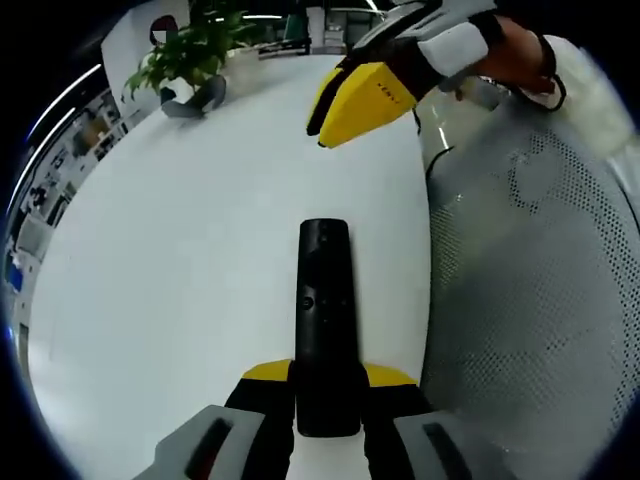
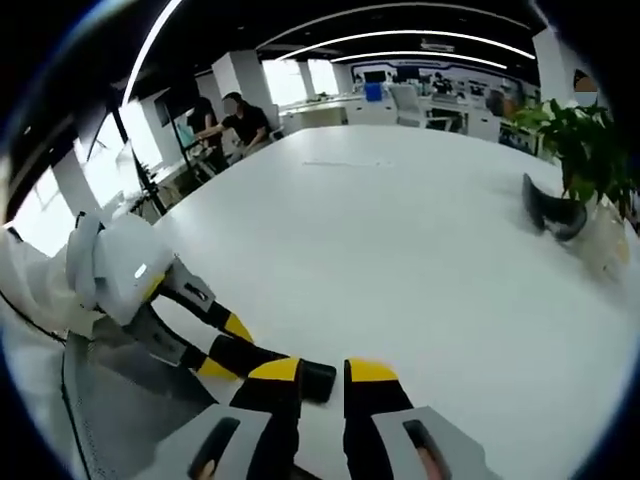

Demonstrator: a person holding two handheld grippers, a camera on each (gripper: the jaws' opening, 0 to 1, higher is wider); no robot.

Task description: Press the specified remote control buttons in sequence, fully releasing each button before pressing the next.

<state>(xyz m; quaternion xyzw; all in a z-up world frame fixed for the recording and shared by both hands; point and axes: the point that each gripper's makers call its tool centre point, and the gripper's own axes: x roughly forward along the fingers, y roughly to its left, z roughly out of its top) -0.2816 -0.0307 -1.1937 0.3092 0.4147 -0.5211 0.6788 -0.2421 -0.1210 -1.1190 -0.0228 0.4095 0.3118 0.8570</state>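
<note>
While the left gripper [image 1: 325,400] clamped its fingers on the remote control [image 1: 324,300] above the white desk [image 1: 180,270], the right gripper [image 2: 322,378] hovered nearby, fingers narrowly parted and empty.

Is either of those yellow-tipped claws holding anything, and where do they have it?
The left gripper holds the black remote control by its near end, between its fingers. The right gripper holds nothing.

Bright ceiling strip lights [image 2: 420,38], glare on white table [image 2: 400,240], fisheye-warped edges
</note>
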